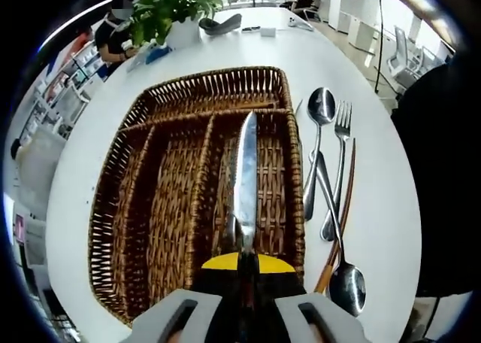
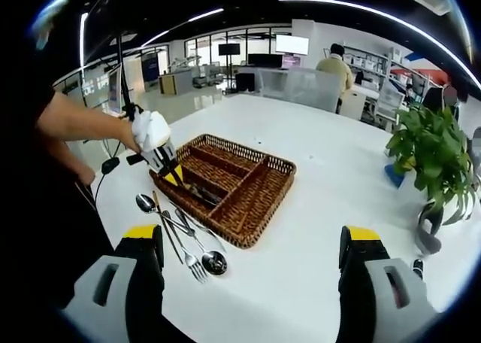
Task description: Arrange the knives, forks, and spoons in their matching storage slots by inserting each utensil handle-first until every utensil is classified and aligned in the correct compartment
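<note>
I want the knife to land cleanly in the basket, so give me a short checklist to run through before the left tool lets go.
1. Left tool shut on the knife: ok.
2. Knife over the wicker basket, in line with its rightmost long compartment: ok.
3. Handle leading into the slot: cannot tell, the handle is hidden in the tool.
4. That compartment free of other utensils: ok.
5. Right tool open and away from the basket: ok.
6. Two spoons and a fork waiting on the white table beside the basket: ok.
</note>
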The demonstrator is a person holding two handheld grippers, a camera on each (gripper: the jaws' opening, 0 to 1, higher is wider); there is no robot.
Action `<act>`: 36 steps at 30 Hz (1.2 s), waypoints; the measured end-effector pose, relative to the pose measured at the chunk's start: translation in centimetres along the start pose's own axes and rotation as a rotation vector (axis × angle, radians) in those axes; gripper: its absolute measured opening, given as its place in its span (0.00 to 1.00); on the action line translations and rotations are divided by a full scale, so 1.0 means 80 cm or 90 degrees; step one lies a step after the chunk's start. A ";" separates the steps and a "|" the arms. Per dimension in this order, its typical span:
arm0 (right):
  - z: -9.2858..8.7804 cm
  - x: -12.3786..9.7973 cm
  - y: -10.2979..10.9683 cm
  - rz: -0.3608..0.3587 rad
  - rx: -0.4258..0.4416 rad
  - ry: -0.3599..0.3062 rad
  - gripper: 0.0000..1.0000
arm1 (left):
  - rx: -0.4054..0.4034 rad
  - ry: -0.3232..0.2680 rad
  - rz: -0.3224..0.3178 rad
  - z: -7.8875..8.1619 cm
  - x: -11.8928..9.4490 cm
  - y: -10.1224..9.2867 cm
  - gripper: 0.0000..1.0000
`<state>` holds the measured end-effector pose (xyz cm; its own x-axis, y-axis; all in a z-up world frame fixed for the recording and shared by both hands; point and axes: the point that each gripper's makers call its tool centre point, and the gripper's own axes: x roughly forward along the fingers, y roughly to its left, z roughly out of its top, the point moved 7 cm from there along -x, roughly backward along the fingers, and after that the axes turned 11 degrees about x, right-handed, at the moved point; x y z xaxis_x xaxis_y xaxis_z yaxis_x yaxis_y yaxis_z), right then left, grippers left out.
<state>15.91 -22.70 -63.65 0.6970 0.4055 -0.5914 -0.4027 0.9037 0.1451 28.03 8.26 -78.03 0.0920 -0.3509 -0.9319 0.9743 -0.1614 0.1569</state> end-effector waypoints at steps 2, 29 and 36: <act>-0.001 0.002 0.001 0.001 0.000 0.003 0.99 | -0.007 -0.001 -0.004 -0.003 0.002 -0.002 0.02; -0.006 0.005 0.002 0.008 0.005 0.021 0.99 | -0.024 0.035 -0.051 -0.005 0.022 -0.001 0.06; 0.000 -0.001 0.009 0.014 -0.007 0.007 0.99 | -0.009 0.019 0.012 -0.009 0.004 0.005 0.18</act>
<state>15.60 -22.06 -63.49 0.6818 0.4233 -0.5966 -0.4245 0.8932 0.1486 28.59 8.77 -78.48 0.1163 -0.3258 -0.9383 0.9751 -0.1423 0.1703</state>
